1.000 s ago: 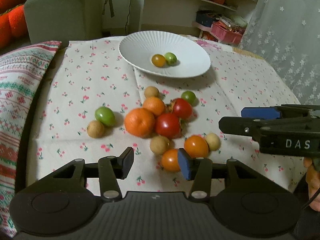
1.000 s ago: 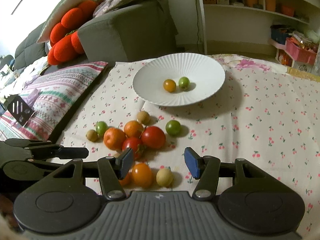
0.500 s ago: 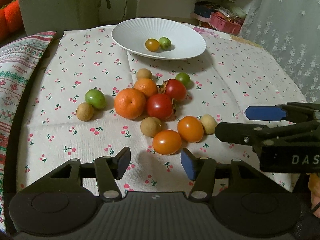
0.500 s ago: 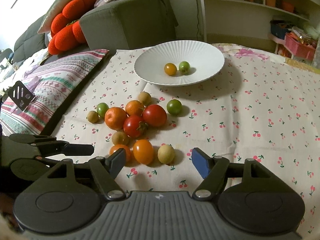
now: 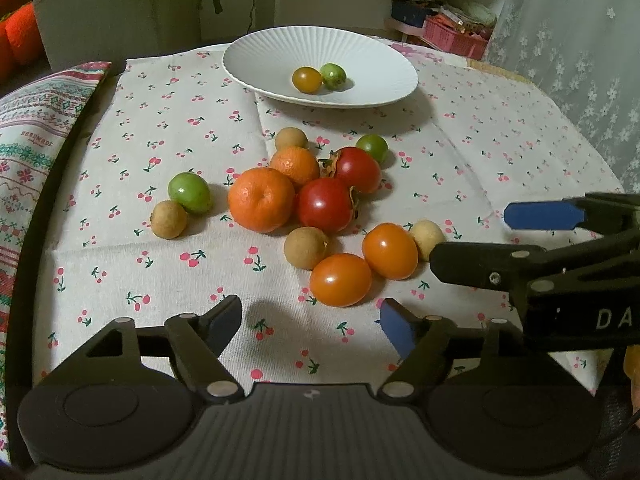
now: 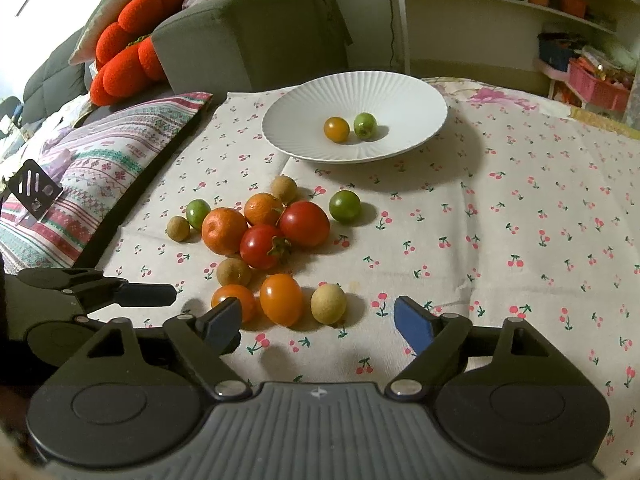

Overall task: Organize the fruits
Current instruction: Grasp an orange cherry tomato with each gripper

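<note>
Left wrist view: the left gripper (image 5: 310, 318) hangs over the cherry-print tablecloth (image 5: 160, 128), its jaws opening with nothing between them. The right gripper (image 6: 316, 320) is likewise opening and empty, just short of an orange cherry tomato (image 6: 281, 299) and a pale tan longan (image 6: 328, 303). Beyond lies a cluster of loose fruit: a large orange mandarin (image 5: 261, 199), two red persimmons touching each other (image 5: 325, 204), and a green plum (image 5: 189, 192). Farther back, a ribbed white plate (image 5: 280, 44) holds a small yellow-orange tomato (image 5: 307, 79) touching a small green fruit (image 5: 333, 75).
</note>
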`<state>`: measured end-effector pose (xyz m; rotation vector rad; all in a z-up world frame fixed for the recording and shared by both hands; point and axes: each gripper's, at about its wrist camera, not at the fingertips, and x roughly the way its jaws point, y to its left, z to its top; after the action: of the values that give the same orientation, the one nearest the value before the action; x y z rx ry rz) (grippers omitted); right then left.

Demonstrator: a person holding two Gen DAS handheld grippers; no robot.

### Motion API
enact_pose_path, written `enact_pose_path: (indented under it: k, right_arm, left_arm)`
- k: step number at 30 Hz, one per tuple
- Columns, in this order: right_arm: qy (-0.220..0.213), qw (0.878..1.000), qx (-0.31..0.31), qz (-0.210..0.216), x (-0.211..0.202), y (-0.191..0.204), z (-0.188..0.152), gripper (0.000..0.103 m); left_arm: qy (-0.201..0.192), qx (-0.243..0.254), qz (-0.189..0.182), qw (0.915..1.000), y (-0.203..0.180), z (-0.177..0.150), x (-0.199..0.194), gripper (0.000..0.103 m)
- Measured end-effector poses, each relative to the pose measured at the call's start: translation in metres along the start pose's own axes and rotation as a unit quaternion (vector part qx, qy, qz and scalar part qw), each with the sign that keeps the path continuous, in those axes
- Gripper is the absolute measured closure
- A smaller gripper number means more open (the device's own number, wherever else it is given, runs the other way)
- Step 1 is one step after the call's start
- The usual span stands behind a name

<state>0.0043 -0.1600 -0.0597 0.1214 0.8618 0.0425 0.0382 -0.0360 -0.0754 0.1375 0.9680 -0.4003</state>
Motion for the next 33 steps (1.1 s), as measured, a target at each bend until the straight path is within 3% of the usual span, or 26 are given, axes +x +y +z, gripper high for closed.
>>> enact_pose_path:
  k: [8,13,15,17,19,27,33]
  right_arm:
    - [0.004,1.0,-0.028,0.006,0.007,0.005,0.008,0.009]
    - [0.011,0.999,-0.027,0.023,0.014,0.007,0.012,0.009]
    - [0.014,0.999,-0.036,0.034,0.017,0.009,0.012,0.016]
    - [0.021,0.998,-0.043,0.04,0.021,0.012,0.012,0.037]
    - [0.028,0.997,-0.047,0.045,0.025,0.013,0.012,0.047]
    - [0.029,0.996,-0.066,0.054,0.031,0.02,0.014,0.054]
    - [0.032,0.994,-0.092,0.041,0.034,0.027,0.015,0.078]
  left_arm:
    - [-0.005,0.02,0.005,0.9998,-0.003,-0.001,0.005,0.015]
    - [-0.012,0.037,0.014,0.9992,-0.008,-0.001,0.009,0.015]
    - [-0.015,0.04,0.017,0.9989,-0.008,-0.002,0.011,0.015]
    - [-0.021,0.044,0.019,0.9986,-0.009,-0.002,0.011,0.016]
    - [-0.028,0.05,0.019,0.9982,-0.01,-0.001,0.01,0.02]
    - [-0.039,0.068,0.011,0.9969,-0.017,0.0,0.014,0.049]
    - [-0.041,0.069,0.007,0.9968,-0.015,0.001,0.013,0.068]
